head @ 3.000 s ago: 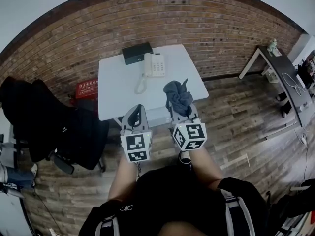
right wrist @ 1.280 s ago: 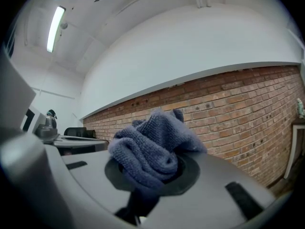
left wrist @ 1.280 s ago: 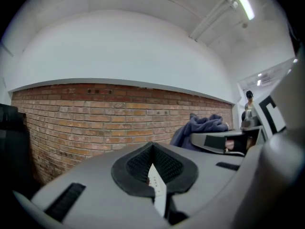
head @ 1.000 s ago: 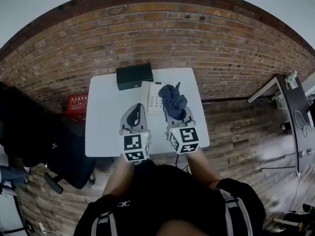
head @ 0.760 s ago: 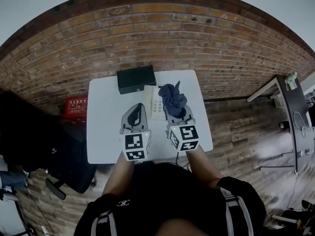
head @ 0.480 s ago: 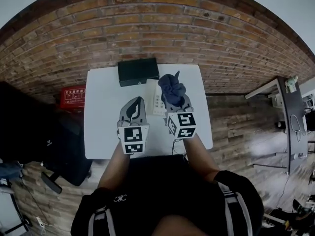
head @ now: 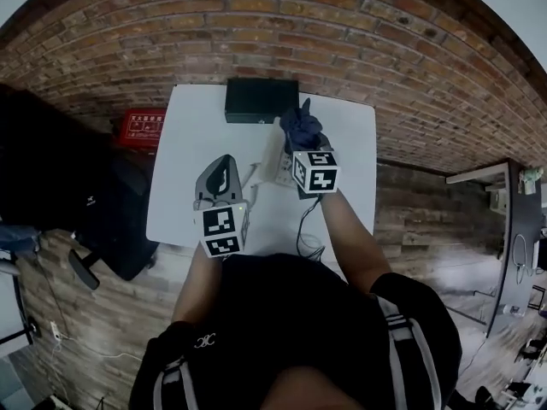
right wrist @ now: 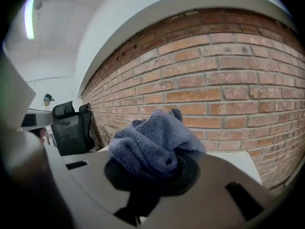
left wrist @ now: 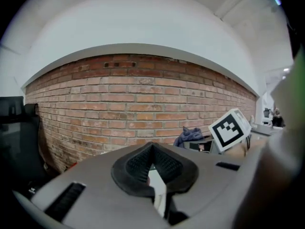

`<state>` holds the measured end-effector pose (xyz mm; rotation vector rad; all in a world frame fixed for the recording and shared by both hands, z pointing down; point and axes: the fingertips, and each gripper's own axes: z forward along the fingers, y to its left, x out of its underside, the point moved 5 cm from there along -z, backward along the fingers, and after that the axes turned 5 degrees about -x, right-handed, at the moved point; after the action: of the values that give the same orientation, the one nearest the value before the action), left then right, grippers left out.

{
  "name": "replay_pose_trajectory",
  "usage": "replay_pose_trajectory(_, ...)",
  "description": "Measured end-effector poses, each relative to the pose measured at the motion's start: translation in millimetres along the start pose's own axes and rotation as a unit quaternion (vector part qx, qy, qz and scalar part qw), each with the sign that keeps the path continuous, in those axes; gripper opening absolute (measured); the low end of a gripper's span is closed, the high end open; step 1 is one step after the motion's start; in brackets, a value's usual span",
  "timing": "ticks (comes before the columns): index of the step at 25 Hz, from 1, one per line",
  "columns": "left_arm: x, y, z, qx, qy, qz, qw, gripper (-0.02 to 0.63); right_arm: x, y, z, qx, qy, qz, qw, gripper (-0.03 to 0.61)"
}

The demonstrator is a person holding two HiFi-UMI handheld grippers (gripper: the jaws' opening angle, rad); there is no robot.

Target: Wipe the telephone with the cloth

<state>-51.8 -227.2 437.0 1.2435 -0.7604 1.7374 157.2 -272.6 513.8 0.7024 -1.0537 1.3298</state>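
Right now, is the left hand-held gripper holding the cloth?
No: the cloth is clamped in the right hand-held gripper, the left hand-held gripper empty.

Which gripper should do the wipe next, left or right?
Right. The right gripper is shut on the cloth and sits right over the telephone. The left gripper is shut, empty, and off to the side.

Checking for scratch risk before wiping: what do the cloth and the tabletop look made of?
The cloth looks like soft blue-grey microfibre or knit: looped, nubby weave. The tabletop looks smooth, matte white, probably laminate or painted board; no grain shows.
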Motion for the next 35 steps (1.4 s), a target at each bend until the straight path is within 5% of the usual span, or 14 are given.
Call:
replay_pose_trajectory(15, 17, 12, -15, -0.103, 0.023, -0.024, 0.9941, -0.008, 46, -28, 83, -0.033, 0.134, 0.049, 0.989, 0.040)
replay_pose_trajectory(35, 26, 5, -12, -0.105, 0.045, 0.002, 0.9934, -0.008, 97, 32, 66, -0.116, 0.151, -0.041, 0.981, 0.041)
